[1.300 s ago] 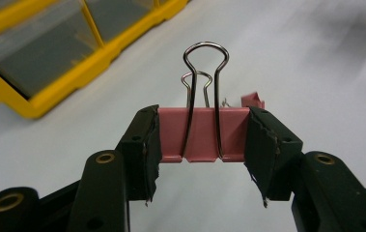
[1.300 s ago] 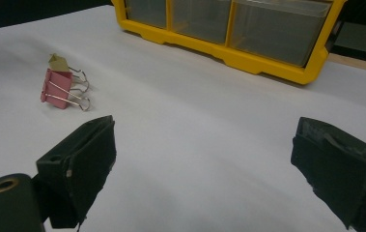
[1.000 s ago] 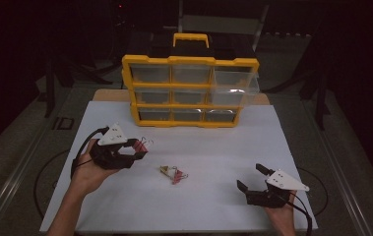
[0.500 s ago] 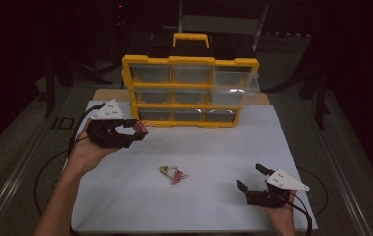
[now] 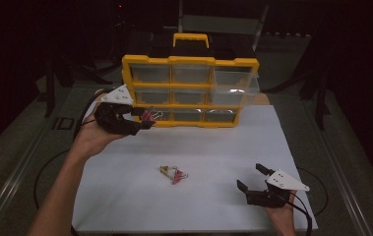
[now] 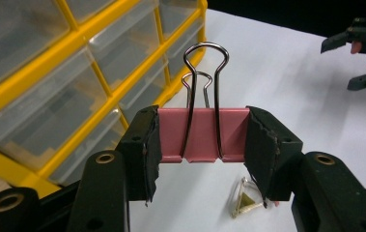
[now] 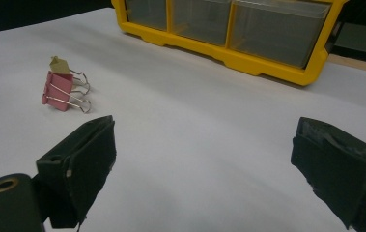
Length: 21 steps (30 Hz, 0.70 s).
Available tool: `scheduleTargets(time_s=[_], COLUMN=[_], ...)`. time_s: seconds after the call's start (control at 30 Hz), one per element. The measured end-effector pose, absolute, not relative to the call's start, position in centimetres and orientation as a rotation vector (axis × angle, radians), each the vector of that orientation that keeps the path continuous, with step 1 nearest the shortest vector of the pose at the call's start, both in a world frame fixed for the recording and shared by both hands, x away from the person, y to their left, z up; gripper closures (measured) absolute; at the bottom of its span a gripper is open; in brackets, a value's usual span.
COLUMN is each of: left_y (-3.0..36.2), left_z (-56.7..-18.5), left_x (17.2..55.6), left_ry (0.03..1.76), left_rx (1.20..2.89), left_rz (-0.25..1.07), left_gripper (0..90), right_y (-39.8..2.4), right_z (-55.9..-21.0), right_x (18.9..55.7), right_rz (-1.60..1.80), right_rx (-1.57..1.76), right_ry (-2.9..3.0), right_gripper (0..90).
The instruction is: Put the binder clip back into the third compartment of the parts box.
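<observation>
— Pink binder clip point(image 6: 202, 134), wire handles up, is clamped by its ends in the left tongs point(image 5: 143, 119), held above the desk point(image 5: 213, 147) before the yellow drawer organizer point(image 5: 190, 91).

— Right tongs point(image 5: 250, 178)?

— Gaping wide, holding nothing, low at the desk's near edge; two more clips point(image 5: 174, 173) lie mid-desk.

— What carries it all?
— A white bench point(image 5: 213, 147) across the lower middle of the high view.
— What lies on it?
— A yellow drawer organizer point(image 5: 190, 91) stands at its far edge, upper centre. Near the middle lie two binder clips touching each other — a pink clip point(image 5: 178, 175) and a yellowish clip point(image 5: 166, 170).
</observation>
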<state>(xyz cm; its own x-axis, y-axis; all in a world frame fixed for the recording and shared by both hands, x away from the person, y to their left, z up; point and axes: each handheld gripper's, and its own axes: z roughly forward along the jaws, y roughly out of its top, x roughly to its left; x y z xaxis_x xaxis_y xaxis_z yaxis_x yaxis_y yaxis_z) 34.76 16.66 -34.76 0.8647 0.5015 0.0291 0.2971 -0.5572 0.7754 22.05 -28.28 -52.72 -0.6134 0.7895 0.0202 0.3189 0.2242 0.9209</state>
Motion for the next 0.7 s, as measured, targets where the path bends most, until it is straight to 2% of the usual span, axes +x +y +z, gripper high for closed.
scheduleTargets(time_s=[0.7], left_y=[12.9], left_z=[-30.2], left_x=[39.6], left_ry=[0.507], left_rx=[2.197], left_rz=[0.285], left_gripper=[50.3], right_y=[-28.3], right_z=[-52.7], right_x=[22.1], right_rz=[1.375], right_rx=[1.019], right_ry=[2.047], right_gripper=[8.4])
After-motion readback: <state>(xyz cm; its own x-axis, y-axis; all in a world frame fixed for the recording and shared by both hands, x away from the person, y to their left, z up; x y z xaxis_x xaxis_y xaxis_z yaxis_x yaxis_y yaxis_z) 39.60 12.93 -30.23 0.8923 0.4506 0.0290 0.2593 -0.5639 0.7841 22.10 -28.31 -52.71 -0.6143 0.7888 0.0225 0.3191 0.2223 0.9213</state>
